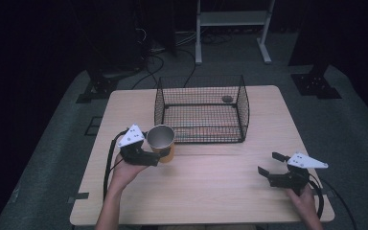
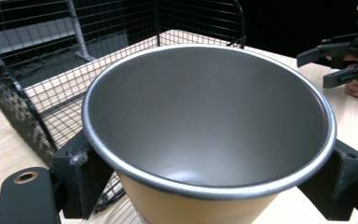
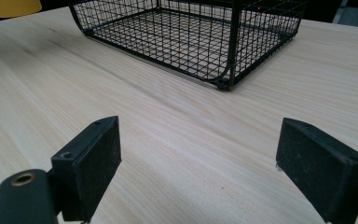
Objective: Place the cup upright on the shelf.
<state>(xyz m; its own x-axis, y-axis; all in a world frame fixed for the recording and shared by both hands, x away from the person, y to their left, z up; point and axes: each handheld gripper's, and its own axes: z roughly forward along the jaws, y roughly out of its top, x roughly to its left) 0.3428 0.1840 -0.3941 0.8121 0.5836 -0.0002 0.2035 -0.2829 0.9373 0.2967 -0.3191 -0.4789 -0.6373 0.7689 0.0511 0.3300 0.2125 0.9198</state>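
A cup [image 1: 161, 140], orange outside and grey metal inside, is upright and empty near the wire basket's front left corner. My left gripper [image 1: 162, 154] is shut on it, one jaw on either side of the cup [image 2: 205, 116] below its rim. Whether the cup rests on the table is hidden. The black wire basket [image 1: 243, 111] stands at the table's far middle with a small dark round thing [image 1: 227, 98] inside at the back. My right gripper [image 1: 267, 163] hovers open over the table's right front, nothing between its jaws [image 3: 205, 165].
The light wooden table [image 1: 211, 187] has bare room between the two grippers and in front of the basket [image 3: 191, 37]. A strip of the orange cup [image 3: 9, 7] shows at the far left. Beyond the table stand a white shelf frame [image 1: 232, 21] and dark stands with cables.
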